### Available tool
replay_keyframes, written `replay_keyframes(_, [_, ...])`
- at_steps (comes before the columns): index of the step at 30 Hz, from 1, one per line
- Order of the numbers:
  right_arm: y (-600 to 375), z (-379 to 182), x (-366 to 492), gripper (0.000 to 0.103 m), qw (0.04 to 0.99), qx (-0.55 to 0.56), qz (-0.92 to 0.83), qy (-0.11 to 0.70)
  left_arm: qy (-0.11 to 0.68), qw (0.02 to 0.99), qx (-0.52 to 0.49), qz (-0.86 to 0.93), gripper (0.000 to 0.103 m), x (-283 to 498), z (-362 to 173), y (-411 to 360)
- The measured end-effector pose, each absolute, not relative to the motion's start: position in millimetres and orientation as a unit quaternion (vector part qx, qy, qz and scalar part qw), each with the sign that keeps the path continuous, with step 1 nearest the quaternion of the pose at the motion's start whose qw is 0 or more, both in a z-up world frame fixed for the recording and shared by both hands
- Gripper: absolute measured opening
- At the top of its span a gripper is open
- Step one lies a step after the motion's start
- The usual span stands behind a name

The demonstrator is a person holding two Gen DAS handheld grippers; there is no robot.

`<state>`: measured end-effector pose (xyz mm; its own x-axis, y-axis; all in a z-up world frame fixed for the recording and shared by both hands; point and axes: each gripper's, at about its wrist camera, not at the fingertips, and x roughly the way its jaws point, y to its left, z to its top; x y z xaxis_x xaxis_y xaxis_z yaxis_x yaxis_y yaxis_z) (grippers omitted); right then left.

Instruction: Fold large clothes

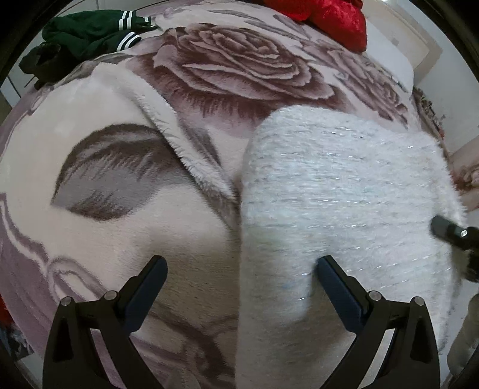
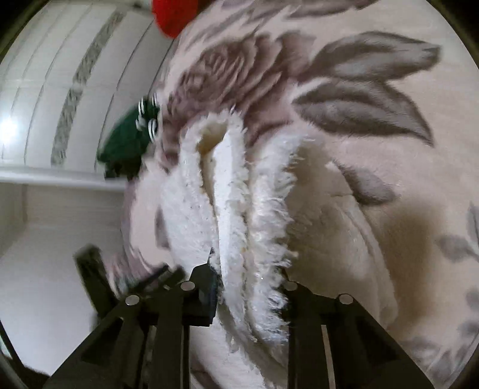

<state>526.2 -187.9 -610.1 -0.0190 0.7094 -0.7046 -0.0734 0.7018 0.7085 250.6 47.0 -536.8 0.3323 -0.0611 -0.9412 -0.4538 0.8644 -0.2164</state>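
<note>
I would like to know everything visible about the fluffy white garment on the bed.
The fluffy white knitted garment looks like long-haired fuzzy yarn with thin glittering horizontal threads. It lies folded into a rounded block on the pink rose-patterned blanket. In the right wrist view its stacked shaggy edges show several layers, gripped between the closed fingers of the right tool. The left tool is open, spanning the garment's left edge; one finger seems to rest on it.

Rose-print blanket (image 1: 239, 59) under white fuzzy sweater (image 1: 344, 194), green garment (image 1: 89, 33), red cushion (image 1: 329, 15)
</note>
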Motion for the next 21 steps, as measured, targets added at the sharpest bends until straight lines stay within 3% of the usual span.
replay_keyframes(3, [-214, -609, 535, 0.023, 0.690, 0.242, 0.242, 0.638, 0.554, 0.789, -0.245, 0.103, 0.103, 253, -531, 43])
replay_keyframes(7, [-220, -693, 544, 0.030, 0.617, 0.254, 0.221, 0.712, 0.573, 0.774, -0.257, 0.088, 0.103, 260, -544, 36])
replay_keyframes(10, [-217, -702, 556, 0.044, 0.579, 0.266, 0.270, 0.722, 0.573, 0.765, -0.284, 0.076, 0.103, 255, -550, 43])
replay_keyframes(12, [-222, -699, 562, 0.063, 0.567, 0.273, 0.296, 0.719, 0.570, 0.758, -0.311, 0.061, 0.103, 249, -554, 49])
replay_keyframes(14, [-225, -703, 566, 0.074, 0.553, 0.278, 0.326, 0.714, 0.567, 0.745, -0.349, 0.042, 0.103, 246, -563, 54])
replay_keyframes(21, [-212, -717, 568, 0.074, 0.540, 0.206, 0.371, 0.727, 0.536, 0.723, -0.434, -0.037, 0.103, 261, -592, 49])
